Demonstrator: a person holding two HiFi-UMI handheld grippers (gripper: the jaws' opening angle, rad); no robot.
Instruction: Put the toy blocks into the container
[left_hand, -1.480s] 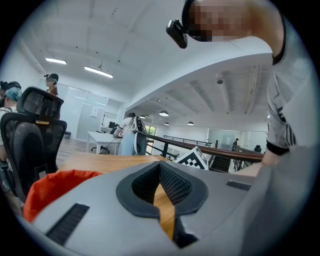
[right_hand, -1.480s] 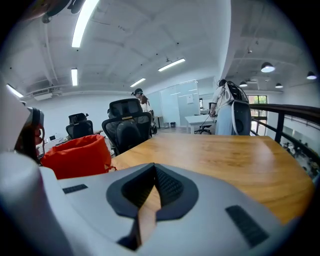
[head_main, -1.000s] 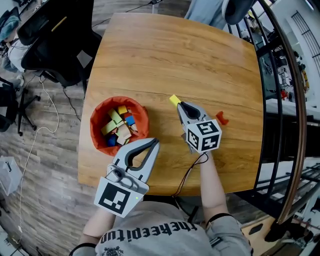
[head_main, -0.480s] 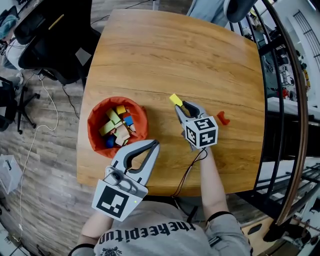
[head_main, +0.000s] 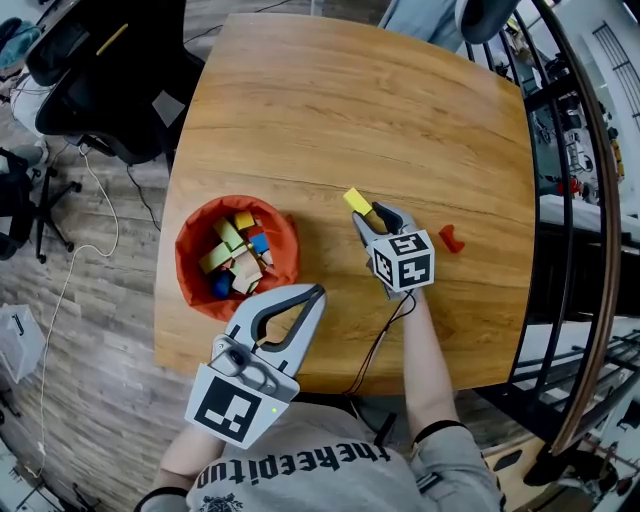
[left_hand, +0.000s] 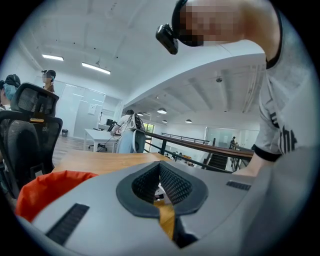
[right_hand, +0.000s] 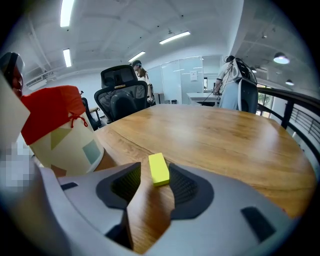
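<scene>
In the head view the right gripper (head_main: 374, 212) covers the near end of the yellow block (head_main: 355, 200), so we see only its far end there. The blocks (head_main: 238, 258) in the container (head_main: 189, 243) lie heaped over one another and we cannot count them; yellow, blue, green and bare wood ones show. The left gripper view is mostly filled by the gripper's own body, with only a sliver of the orange container at its left edge. The red block (head_main: 449, 238) is too small for us to make out its shape. The person's body and the left gripper (head_main: 319, 291) hide the near edge of the table (head_main: 350, 110).

The right gripper's jaws have just been opening and stand apart. The yellow block lies flat on the table between their tips, close to one pad, and neither pad presses on it. The left gripper is clenched with nothing in it, its tips meeting just beside the container's near rim.

A dark cable (head_main: 384, 336) trails from the right gripper toward the person. An office chair (head_main: 105, 70) stands past the table's far left corner, and a railing (head_main: 592, 200) curves along the right.

We count two grippers, one container and two loose blocks. The yellow one is well apart from the container, and the red one farther still, to the right gripper's right.
</scene>
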